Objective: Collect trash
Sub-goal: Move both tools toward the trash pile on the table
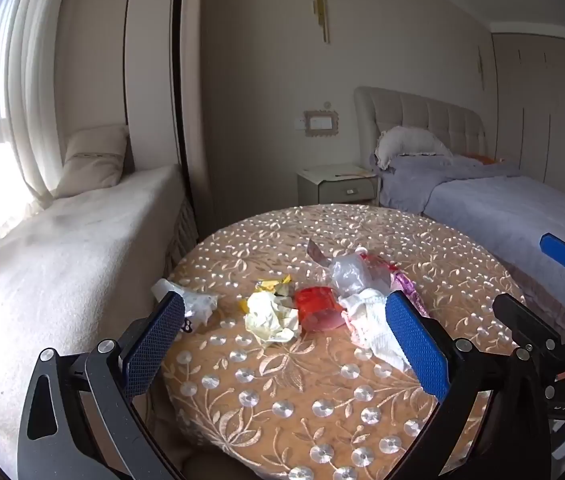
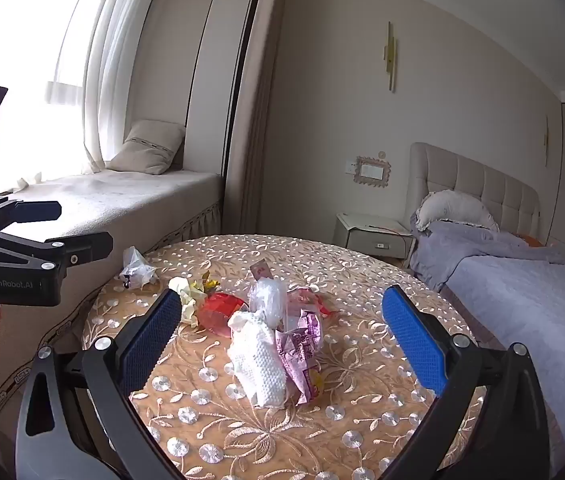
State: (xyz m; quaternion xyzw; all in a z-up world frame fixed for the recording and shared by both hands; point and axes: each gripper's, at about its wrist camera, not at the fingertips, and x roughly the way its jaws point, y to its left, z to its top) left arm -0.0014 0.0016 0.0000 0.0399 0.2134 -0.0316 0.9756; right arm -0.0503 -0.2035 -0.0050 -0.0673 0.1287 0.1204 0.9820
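Trash lies in a loose pile on a round table with a tan embroidered cloth (image 1: 282,392) (image 2: 362,272). There is a red plastic cup on its side (image 1: 316,308) (image 2: 218,310), a crumpled cream wrapper (image 1: 268,318) (image 2: 186,294), a white tissue (image 1: 370,320) (image 2: 258,356), a purple wrapper (image 2: 302,344), a clear plastic bag (image 1: 352,272) (image 2: 268,296) and a white wrapper near the left edge (image 1: 198,302) (image 2: 136,266). My left gripper (image 1: 286,344) is open and empty, above the near side of the pile. My right gripper (image 2: 286,344) is open and empty, above the tissue and purple wrapper.
A window seat with a cushion (image 1: 94,160) (image 2: 150,148) runs along the left of the table. A bed with lilac bedding (image 1: 502,208) (image 2: 530,300) stands on the right, a nightstand (image 1: 338,184) (image 2: 374,232) behind the table.
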